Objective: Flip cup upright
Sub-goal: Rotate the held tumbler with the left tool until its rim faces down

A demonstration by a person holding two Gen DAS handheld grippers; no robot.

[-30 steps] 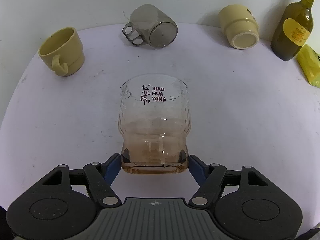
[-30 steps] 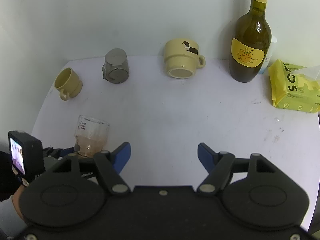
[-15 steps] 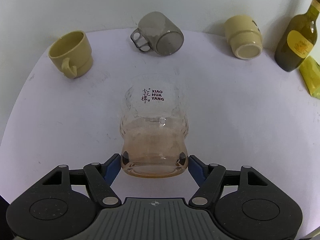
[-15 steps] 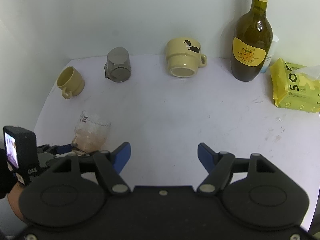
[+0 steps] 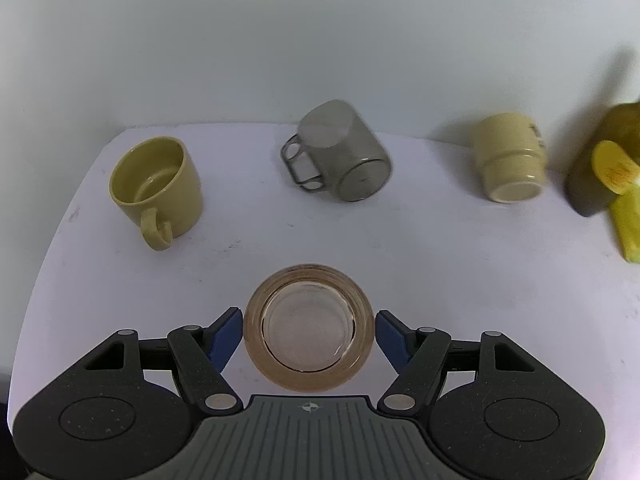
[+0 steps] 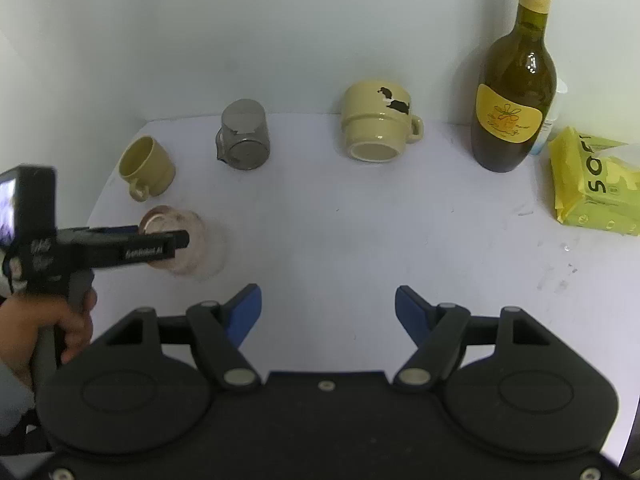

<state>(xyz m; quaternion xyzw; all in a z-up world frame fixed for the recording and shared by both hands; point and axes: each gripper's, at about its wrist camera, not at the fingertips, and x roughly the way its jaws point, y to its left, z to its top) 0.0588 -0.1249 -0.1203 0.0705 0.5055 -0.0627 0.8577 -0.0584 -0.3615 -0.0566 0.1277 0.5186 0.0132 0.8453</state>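
My left gripper (image 5: 309, 332) is shut on a clear pinkish glass cup (image 5: 309, 328), held by its thick base above the white table (image 5: 440, 280). The cup's base faces the left wrist camera and its mouth points away. In the right wrist view the same cup (image 6: 192, 248) is lifted and tilted at the left, with the left gripper's finger (image 6: 140, 250) across it. My right gripper (image 6: 328, 308) is open and empty over the table's near middle.
At the back stand an upright yellow mug (image 5: 158, 188), a grey glass mug (image 5: 344, 160) on its side and an upside-down cream mug (image 6: 378, 126). A green bottle (image 6: 512, 108) and a yellow wipes pack (image 6: 592, 188) stand at the right.
My left gripper lifted the glass cup off the table and turned it, so its base now faces the camera. The right gripper has hardly moved.
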